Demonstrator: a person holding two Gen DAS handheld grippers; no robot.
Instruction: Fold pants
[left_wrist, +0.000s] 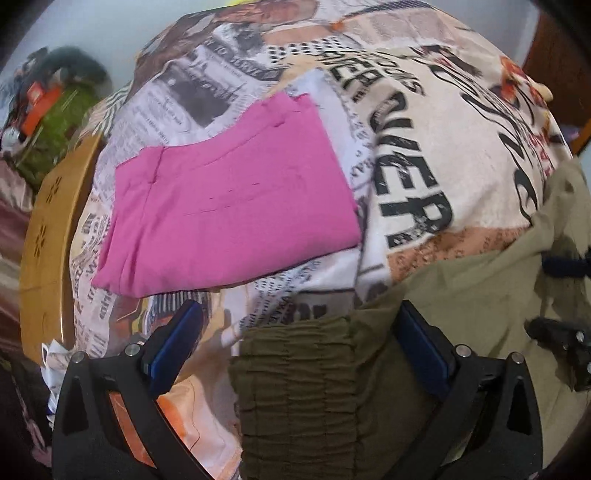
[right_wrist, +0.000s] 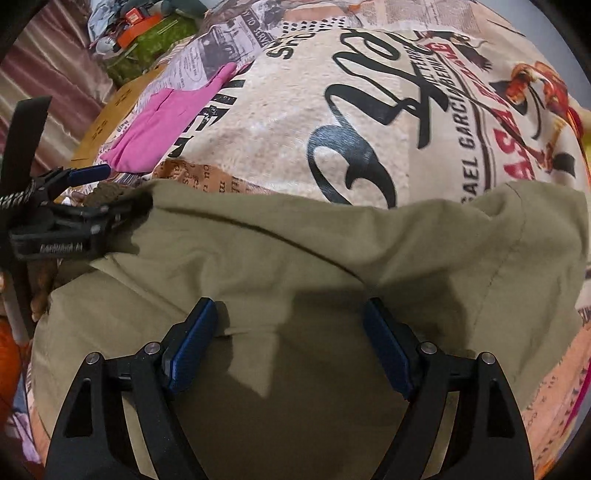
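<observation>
Olive pants (right_wrist: 295, 266) lie on the newspaper-print bedspread (right_wrist: 280, 122), near a folded pink cloth (left_wrist: 229, 195). Left hand-held gripper (left_wrist: 299, 332) gapes wide over the gathered waistband (left_wrist: 306, 373). Right hand-held gripper (right_wrist: 290, 339) stands open above the pants, gripping nothing.

A folded pink cloth (left_wrist: 229, 195) is lying on a bedsheet (left_wrist: 424, 122) printed with newspaper text and big black lettering. A wooden board (left_wrist: 48, 236) is showing beside it, with green and orange clutter (left_wrist: 51, 118) lying beyond.
</observation>
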